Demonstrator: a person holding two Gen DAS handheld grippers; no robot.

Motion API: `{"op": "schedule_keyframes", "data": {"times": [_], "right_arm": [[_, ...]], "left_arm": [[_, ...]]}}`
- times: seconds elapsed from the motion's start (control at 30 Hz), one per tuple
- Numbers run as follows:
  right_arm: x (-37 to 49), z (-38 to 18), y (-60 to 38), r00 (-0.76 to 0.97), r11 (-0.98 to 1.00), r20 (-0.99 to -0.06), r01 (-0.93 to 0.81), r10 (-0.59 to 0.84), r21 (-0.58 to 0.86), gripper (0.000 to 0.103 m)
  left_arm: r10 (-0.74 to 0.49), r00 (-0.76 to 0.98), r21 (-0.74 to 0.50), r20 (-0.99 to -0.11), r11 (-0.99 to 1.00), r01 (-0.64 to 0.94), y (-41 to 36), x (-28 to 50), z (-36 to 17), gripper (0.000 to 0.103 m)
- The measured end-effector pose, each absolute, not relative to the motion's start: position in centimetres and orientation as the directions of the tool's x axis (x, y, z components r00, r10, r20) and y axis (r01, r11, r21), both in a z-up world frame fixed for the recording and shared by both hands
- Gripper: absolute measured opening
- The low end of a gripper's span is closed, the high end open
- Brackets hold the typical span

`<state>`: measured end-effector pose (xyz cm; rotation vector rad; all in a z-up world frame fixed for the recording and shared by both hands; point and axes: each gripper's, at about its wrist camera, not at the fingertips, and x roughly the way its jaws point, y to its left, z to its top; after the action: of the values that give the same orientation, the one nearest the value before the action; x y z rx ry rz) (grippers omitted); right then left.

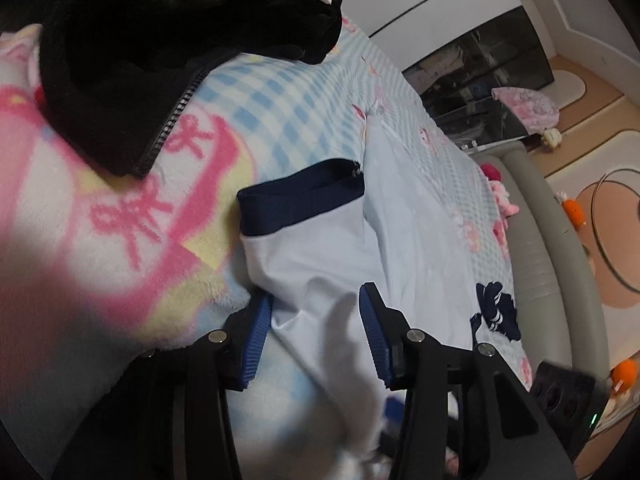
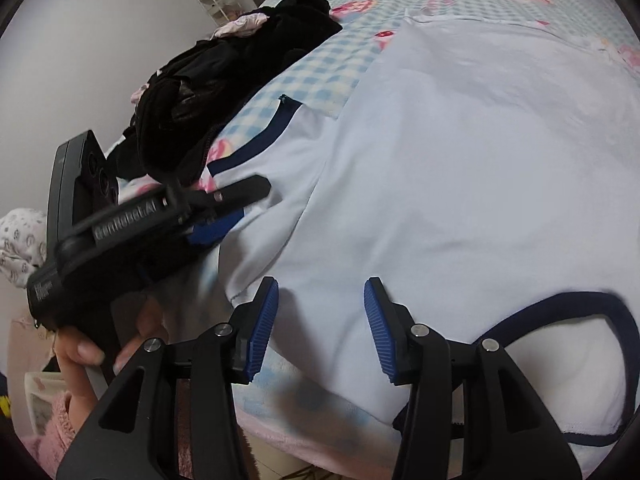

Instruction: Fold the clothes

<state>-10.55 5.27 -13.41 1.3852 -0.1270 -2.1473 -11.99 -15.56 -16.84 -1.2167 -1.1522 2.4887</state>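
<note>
A pale blue shirt (image 2: 460,168) with navy trim lies spread over the checked blanket (image 2: 320,68) on the bed. The right gripper (image 2: 320,320) hangs just above the shirt's near edge beside the navy collar (image 2: 624,320), its blue pads parted and nothing between them. To the left, the left gripper (image 2: 224,216) reaches onto the sleeve (image 2: 280,152), gripped by a hand (image 2: 80,352) in a pink fleecy cuff. A heap of black clothes (image 2: 224,80) sits behind it.

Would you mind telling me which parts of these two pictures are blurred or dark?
Left wrist view: a soft, shadowed smear at lower left, and the shirt blurs between the left gripper jaws. Right wrist view: the left gripper is smeared; the black clothes lose detail.
</note>
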Motion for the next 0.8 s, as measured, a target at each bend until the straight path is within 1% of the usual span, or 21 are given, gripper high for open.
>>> {"op": "schedule_keyframes", "data": {"times": [0.03,0.1,0.13,0.17,0.23,0.3,0.37,0.47,0.57,0.63,0.7,0.73,0.77,0.8], "right_arm": [[-10.3,-13.8,4.7,-0.271,-0.818,-0.807,0.422,-0.524,0.390,0.055],[-9.7,-14.1,3.2,-0.281,-0.828,-0.829,0.452,-0.484,0.331,0.056],[-9.5,-13.9,2.7,-0.289,-0.831,-0.833,0.464,-0.471,0.308,0.056],[-9.3,-13.5,2.4,-0.296,-0.830,-0.834,0.474,-0.465,0.295,0.056],[-9.1,-12.7,2.1,-0.304,-0.823,-0.829,0.491,-0.468,0.285,0.056],[-9.1,-11.6,2.6,-0.316,-0.815,-0.812,0.495,-0.491,0.301,0.054],[-9.4,-10.6,3.8,-0.364,-0.835,-0.796,0.464,-0.483,0.295,0.054],[-10.8,-10.4,6.6,-0.411,-0.883,-0.799,0.363,-0.439,0.298,0.054],[-12.0,-11.3,9.3,-0.416,-0.920,-0.827,0.272,-0.377,0.283,0.054],[-12.3,-11.6,10.7,-0.426,-0.931,-0.831,0.236,-0.358,0.280,0.054],[-12.5,-11.8,11.8,-0.435,-0.937,-0.832,0.205,-0.345,0.282,0.054],[-12.6,-11.8,12.2,-0.438,-0.940,-0.832,0.192,-0.341,0.284,0.054],[-12.7,-11.8,12.6,-0.441,-0.941,-0.832,0.179,-0.337,0.286,0.054],[-12.7,-11.7,13.0,-0.446,-0.944,-0.832,0.165,-0.331,0.287,0.054]], "left_arm": [[0.419,-0.662,-0.682,-0.621,-0.706,0.193,-15.3,-12.3,-16.7,0.048],[0.403,-0.661,-0.663,-0.633,-0.724,0.193,-14.9,-13.0,-16.5,0.046],[0.384,-0.663,-0.642,-0.643,-0.742,0.193,-14.6,-13.1,-16.3,0.038],[0.361,-0.668,-0.616,-0.651,-0.765,0.186,-14.4,-12.8,-16.0,0.027],[0.315,-0.678,-0.561,-0.664,-0.809,0.173,-14.1,-12.2,-15.4,0.022],[0.312,-0.684,-0.561,-0.659,-0.810,0.171,-14.6,-11.9,-15.4,0.018],[0.309,-0.690,-0.561,-0.655,-0.810,0.170,-14.8,-11.6,-15.3,0.011],[0.295,-0.723,-0.541,-0.625,-0.831,0.129,-13.9,-11.0,-14.3,0.007],[0.318,-0.763,-0.514,-0.563,-0.857,0.022,-11.9,-10.3,-12.5,0.007],[0.374,-0.752,-0.492,-0.542,-0.867,-0.077,-9.5,-10.1,-11.8,0.007],[0.452,-0.682,-0.475,-0.576,-0.863,-0.171,-6.7,-10.6,-12.3,0.008],[0.469,-0.634,-0.464,-0.615,-0.865,-0.190,-5.5,-11.0,-12.9,0.013],[0.481,-0.583,-0.453,-0.654,-0.867,-0.207,-4.3,-11.5,-13.6,0.029],[0.489,-0.565,-0.454,-0.665,-0.865,-0.214,-3.9,-11.6,-13.9,0.033]]}}
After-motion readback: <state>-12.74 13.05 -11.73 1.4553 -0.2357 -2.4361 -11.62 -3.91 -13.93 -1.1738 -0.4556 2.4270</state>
